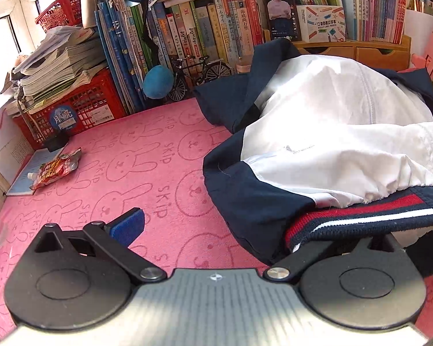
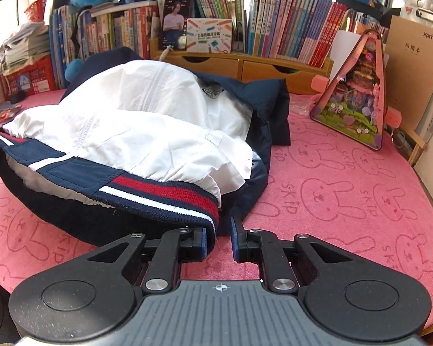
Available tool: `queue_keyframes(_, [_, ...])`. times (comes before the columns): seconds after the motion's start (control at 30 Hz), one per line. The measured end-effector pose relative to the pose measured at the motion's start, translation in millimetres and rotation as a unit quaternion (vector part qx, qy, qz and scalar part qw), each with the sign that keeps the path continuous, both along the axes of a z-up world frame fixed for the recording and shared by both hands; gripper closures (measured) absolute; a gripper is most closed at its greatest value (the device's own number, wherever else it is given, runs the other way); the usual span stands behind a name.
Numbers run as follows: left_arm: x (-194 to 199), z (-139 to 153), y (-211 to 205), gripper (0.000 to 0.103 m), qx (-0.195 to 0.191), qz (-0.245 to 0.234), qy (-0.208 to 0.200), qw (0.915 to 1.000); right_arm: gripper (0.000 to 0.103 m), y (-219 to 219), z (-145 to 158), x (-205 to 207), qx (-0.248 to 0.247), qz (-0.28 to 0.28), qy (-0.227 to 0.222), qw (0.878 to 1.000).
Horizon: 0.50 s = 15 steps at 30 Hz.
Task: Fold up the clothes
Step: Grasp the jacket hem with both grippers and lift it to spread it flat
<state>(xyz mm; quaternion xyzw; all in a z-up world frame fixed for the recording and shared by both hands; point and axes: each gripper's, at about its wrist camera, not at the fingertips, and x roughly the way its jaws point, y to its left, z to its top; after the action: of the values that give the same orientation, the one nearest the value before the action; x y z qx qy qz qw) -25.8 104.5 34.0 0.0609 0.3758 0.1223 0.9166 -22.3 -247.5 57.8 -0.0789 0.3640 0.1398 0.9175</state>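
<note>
On the pink worktop (image 2: 346, 173), nearest the cameras, the right tool (image 2: 218, 240) stands with a narrow gap between its pads, the jacket (image 2: 147, 132) hem just beside its left pad, nothing gripped; the left tool (image 1: 245, 230) is spread wide, its right finger hidden beneath the striped hem (image 1: 360, 219); books (image 2: 288, 23) line the rear.

- left gripper (image 1: 245, 225): black linkage arms with silver pivot screws, round black discs either side of a ribbed grey body bearing a small compass mark, a blue pad on one finger.
- right gripper (image 2: 218, 240): same build (both blue pads (image 2: 203, 243) visible).
</note>
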Motion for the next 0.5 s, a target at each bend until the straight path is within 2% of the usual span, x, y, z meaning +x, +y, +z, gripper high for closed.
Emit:
queue_keyframes(0.1, [-21, 1, 13, 0.0, -0.002, 0.019, 0.002, 0.9998, 0.084, 7, -9, -9, 0.004, 0.02, 0.016, 1.0])
queue_keyframes(0.23, [-42, -17, 21, 0.0, -0.001, 0.035, 0.033, 0.9989, 0.084, 20, -28, -23, -0.007, 0.044, 0.044, 0.998])
queue_keyframes(0.5, [-71, -29, 9, 0.0, -0.023, 0.016, 0.055, 0.9981, 0.087, -2, -29, -70, 0.02, 0.023, 0.061, 0.998])
